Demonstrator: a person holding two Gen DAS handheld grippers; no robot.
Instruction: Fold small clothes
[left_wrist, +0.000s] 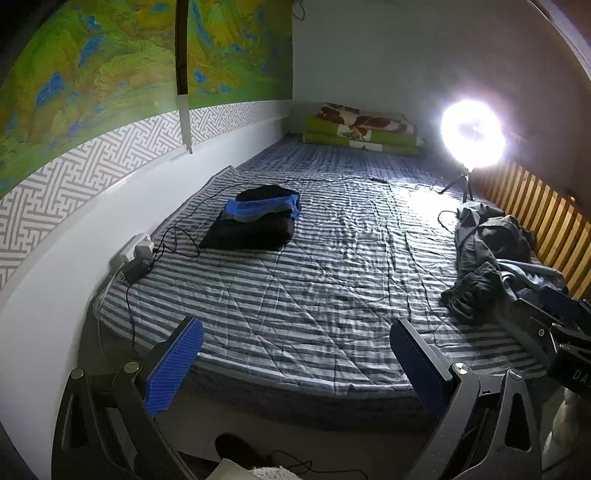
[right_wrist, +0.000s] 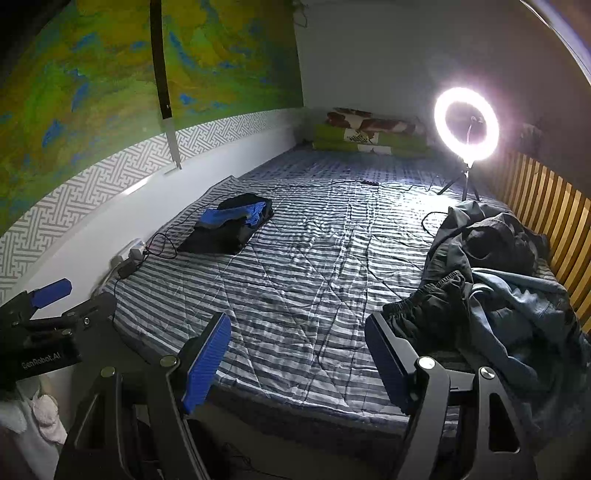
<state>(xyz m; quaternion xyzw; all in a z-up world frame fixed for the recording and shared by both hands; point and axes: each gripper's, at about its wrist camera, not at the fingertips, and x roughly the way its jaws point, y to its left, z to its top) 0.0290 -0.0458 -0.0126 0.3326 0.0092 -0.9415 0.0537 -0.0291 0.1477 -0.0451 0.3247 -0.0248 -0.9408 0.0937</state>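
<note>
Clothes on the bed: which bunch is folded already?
The dark stack with the blue piece on top, near the wall. It lies flat and squared; the pile by the wooden slats is crumpled and tangled.

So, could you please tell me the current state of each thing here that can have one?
Left gripper: open, empty.
Right gripper: open, empty.
Folded stack: folded, near the wall.
Clothes pile: unfolded, heaped by the slatted rail.
Ring light: switched on.
Striped bedspread: spread out, creased.
</note>
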